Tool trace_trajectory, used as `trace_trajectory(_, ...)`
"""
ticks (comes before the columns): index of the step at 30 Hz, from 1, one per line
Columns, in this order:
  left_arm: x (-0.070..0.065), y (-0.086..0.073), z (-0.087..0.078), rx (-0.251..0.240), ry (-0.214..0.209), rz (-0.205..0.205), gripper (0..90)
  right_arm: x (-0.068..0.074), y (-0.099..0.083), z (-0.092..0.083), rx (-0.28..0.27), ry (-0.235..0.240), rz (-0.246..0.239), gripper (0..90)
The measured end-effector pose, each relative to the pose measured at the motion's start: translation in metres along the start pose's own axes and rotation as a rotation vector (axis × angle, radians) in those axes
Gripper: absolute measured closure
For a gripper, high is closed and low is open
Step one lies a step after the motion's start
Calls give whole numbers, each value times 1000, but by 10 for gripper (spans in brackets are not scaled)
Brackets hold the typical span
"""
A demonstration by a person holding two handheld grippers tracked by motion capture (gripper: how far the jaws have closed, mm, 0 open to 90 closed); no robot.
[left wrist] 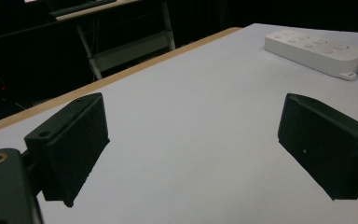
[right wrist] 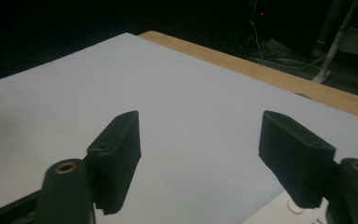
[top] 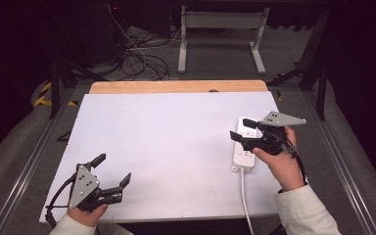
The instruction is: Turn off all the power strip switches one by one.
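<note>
High view: 1 power strip (top: 244, 142), 2 hand-held grippers, both agape.

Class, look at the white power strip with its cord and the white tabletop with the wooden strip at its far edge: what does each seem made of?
White power strip: likely moulded plastic, smooth with rounded corners and a faint sheen. White tabletop: matte, uniform, possibly laminate or painted board. Wooden strip: visible grain and tan tone suggest wood or veneer.

- Power strip (top: 243, 144): white, long, several sockets on top, lying flat near the right edge of the white tabletop, its long axis running away from the person.
- Its white cord (top: 245, 196) trails off the near end.
</note>
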State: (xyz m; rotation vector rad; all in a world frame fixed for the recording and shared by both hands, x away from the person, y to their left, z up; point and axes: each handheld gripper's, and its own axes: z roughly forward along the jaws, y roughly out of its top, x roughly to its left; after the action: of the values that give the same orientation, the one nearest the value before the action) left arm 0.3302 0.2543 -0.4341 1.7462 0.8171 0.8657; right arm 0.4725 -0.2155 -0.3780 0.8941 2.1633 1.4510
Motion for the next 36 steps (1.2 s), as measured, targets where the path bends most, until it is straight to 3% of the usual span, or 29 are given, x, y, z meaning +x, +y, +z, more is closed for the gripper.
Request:
trace_trajectory(7, 0, -1, -1, 3, -1, -12, 88, 9, -17, -14, -32, 54, 1, 175)
trace_trajectory(15, -1, -2, -5, 6, -1, -13, 87, 12, -43, -26, -48, 116, -3, 127)
trace_trajectory(21, -1, -2, -5, 9, 1, -12, 86, 13, -67, -29, -51, 129, -32, 117)
trace_trajectory(24, -1, -3, -5, 7, 3, -12, 85, 16, -75, -31, -42, 114, -62, 121)
trace_trajectory(36, -1, -6, -4, 25, -5, -23, 80, 18, -109, -27, -6, 97, -102, 113)
